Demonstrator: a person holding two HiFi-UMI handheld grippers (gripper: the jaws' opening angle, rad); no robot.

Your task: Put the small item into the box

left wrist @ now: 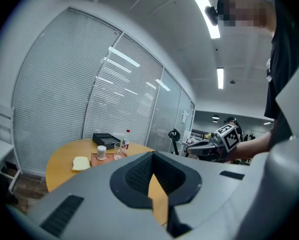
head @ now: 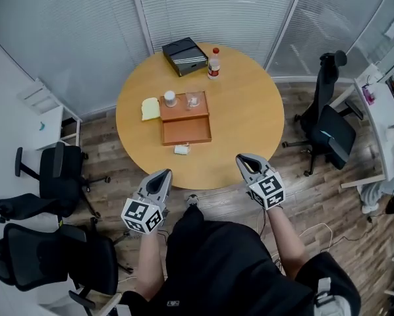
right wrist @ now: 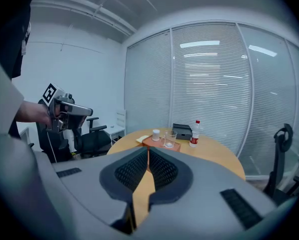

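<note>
Both pairs of jaws are pressed together and empty. My left gripper (head: 161, 176) and right gripper (head: 245, 159) hang off the near edge of the table (head: 250, 110). The small item (head: 182, 149) lies just near of the wooden box (head: 186, 130) — I judge it best to open wide first, then come down squarely over it.

Extras on the round table (head: 250, 124)
Noted bottle (head: 214, 62) upright at the far edge, yellow sponge (head: 150, 108) lying near the left edge.

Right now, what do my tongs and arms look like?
Both the left tongs and right tongs are grey, tapering shells with black ribbed pads, each carrying a white cube with black square markers. You wear a black top; forearms uncovered.
</note>
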